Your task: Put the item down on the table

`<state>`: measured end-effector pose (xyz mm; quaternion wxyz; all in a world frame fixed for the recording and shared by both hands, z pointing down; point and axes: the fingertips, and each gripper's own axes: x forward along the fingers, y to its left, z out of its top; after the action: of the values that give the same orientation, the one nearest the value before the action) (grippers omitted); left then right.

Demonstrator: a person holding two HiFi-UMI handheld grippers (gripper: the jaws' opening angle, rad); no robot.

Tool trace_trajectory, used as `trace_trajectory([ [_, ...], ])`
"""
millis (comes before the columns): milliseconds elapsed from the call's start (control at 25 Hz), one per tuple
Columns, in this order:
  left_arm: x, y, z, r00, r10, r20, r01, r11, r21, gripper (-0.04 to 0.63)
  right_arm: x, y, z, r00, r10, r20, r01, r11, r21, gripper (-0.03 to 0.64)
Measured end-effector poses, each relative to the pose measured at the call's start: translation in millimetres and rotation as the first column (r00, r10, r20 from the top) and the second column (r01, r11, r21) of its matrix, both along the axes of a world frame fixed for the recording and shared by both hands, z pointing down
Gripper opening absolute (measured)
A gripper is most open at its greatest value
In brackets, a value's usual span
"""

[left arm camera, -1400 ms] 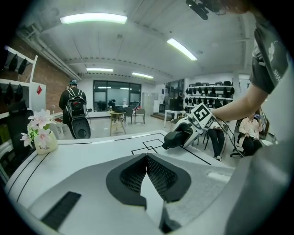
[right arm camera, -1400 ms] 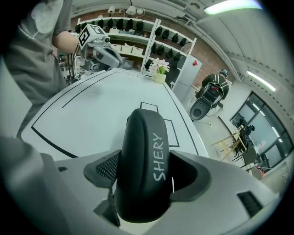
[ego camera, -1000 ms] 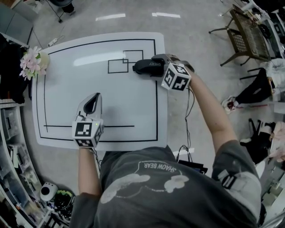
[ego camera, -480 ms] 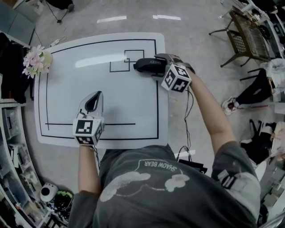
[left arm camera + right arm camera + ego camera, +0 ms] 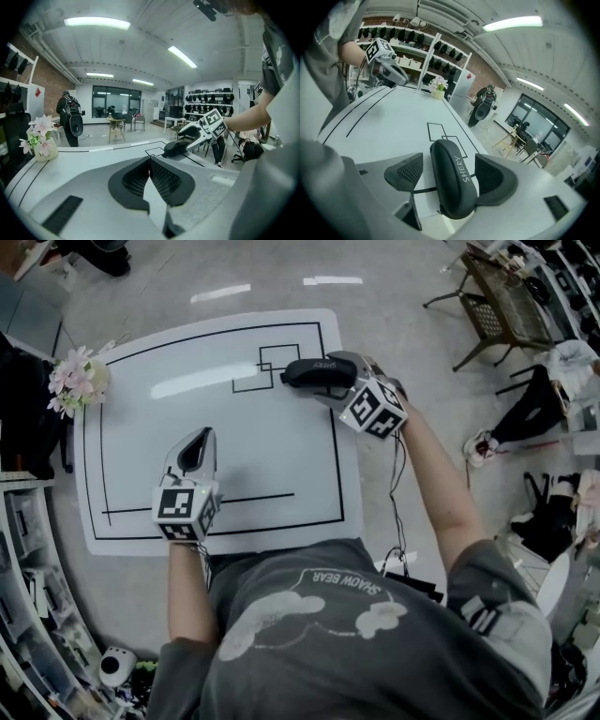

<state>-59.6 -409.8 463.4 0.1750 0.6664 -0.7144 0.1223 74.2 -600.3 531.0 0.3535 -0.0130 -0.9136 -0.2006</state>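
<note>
Head view, table (image 5: 234, 456): white glossy slab with rounded corners, thin black lines round it and two overlapping squares at the far side
Head view, case (image 5: 302, 372): dark, smooth, rounded oblong at those squares, near the table's right edge
Head view, right claw (image 5: 330, 382): grey shell round the case's near end, checkered marker cube behind it
Head view, left claw (image 5: 200, 437): tapered grey shell over the table's near left, well apart from the case
Head view, flowers (image 5: 75, 381): pink and white blooms at the table's far left corner
Left gripper view, pads (image 5: 164, 180): black, finely dimpled, tips meeting in a point, clenched on nothing
Right gripper view, case: matte hard shell lettered SHERY, between the jaws, against the right pad, with a sliver of table showing at the left pad
Right gripper view, jaws: wide and closing in, not clamped on the case; whether the case rests on the table I cannot tell
</note>
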Motion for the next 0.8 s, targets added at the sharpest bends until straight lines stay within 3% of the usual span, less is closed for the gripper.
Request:
trace_trajectory([
  [160,-22,7,-9,0.999,0.032,-0.015,-0.031,0.999,0.035,0.003,-8,23,-23,0.992,0.108,0.071,-0.106,0.994,-0.025,0.314],
  [320,-38,14,-15,0.99,0.137,-0.031,-0.134,0.989,0.065,0.003,-22,56,-40,0.971,0.214,0.108,-0.21,0.976,-0.051,0.298],
  [520,-63,30,-23,0.966,0.257,-0.01,-0.255,0.961,0.111,0.003,-42,97,-49,0.879,0.433,0.198,-0.405,0.899,-0.169,0.241],
  [800,-92,70,-13,0.918,0.397,0.0,-0.392,0.906,0.159,0.003,-80,165,-57,0.765,0.576,0.29,-0.535,0.818,-0.214,0.153],
])
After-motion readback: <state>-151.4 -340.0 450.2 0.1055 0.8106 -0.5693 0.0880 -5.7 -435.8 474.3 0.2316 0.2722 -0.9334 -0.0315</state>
